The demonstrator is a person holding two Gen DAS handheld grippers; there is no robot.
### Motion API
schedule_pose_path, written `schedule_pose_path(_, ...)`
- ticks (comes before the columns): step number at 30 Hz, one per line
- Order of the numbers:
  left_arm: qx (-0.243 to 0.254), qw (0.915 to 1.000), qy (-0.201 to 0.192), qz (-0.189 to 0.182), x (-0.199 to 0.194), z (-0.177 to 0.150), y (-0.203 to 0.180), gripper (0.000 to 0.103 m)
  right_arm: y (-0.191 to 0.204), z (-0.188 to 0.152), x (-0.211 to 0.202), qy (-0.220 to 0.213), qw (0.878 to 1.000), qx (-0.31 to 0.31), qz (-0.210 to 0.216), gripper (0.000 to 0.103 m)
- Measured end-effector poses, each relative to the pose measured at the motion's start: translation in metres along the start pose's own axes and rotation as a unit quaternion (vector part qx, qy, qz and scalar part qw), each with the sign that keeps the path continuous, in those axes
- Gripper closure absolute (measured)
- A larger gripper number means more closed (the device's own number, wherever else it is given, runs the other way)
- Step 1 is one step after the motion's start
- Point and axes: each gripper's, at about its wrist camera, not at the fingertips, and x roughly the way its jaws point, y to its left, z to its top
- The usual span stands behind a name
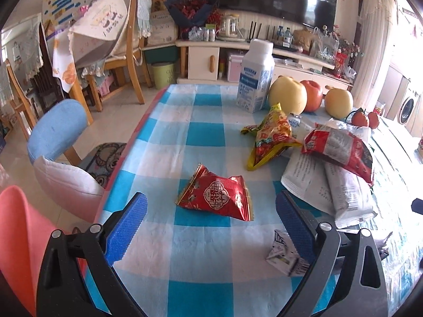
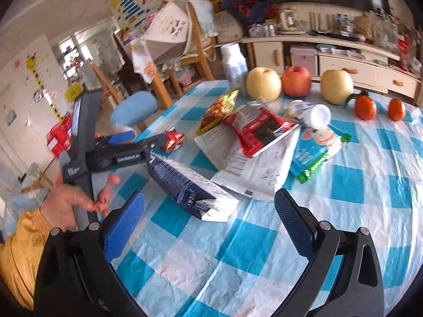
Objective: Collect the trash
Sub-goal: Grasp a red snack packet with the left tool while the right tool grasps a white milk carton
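Observation:
A red snack packet [image 1: 215,196] lies on the blue-checked table [image 1: 201,129], just ahead of my open, empty left gripper [image 1: 211,208]. It also shows small in the right wrist view [image 2: 173,138], beside the left gripper [image 2: 137,142]. A yellow-red wrapper [image 1: 269,137], a red-silver wrapper [image 1: 341,148] and white bags [image 1: 330,192] lie to the right. A small crumpled carton [image 1: 284,253] sits by my left gripper's right finger. My right gripper [image 2: 210,211] is open and empty, just before a flattened blue-white carton [image 2: 190,190]. The red-silver wrapper [image 2: 256,129] and a blue-green pouch [image 2: 314,155] lie beyond.
A milk bottle [image 1: 256,76], pears and an apple [image 1: 313,95] stand at the table's far side, with two tangerines [image 2: 366,107]. A blue chair [image 1: 58,129], a pink bin [image 1: 18,237] and wooden chairs stand left of the table.

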Motion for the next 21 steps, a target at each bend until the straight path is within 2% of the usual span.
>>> schedule_pose_path(6,0.012,0.9998,0.012,-0.006,0.014,0.001,-0.001,0.006,0.021,-0.002,0.021,0.018,0.998,-0.06,0.003,0.006)
schedule_pose_path(8,0.013,0.9997,0.017,-0.011,0.018,0.002,-0.001,0.006,0.022,-0.003,0.028,0.024,0.997,-0.067,0.004,0.008)
schedule_pose_path(12,0.02,0.9994,0.021,-0.021,0.024,0.003,-0.005,0.006,0.019,-0.003,0.039,0.035,0.997,-0.068,0.005,0.02)
schedule_pose_path(17,0.021,0.999,0.032,-0.021,0.033,0.005,-0.008,0.008,0.015,-0.004,0.052,0.048,0.997,-0.067,0.008,0.02)
schedule_pose_path(18,0.018,0.999,0.035,-0.02,0.034,0.005,-0.006,0.011,0.015,-0.005,0.055,0.052,0.996,-0.067,0.01,0.02)
schedule_pose_path(19,0.013,0.9989,0.039,-0.021,0.035,0.006,-0.005,0.019,0.015,-0.006,0.058,0.056,0.996,-0.068,0.012,0.02)
schedule_pose_path(21,0.004,0.9987,0.047,-0.021,0.038,0.006,-0.002,0.025,0.016,-0.008,0.063,0.063,0.996,-0.068,0.014,0.02)
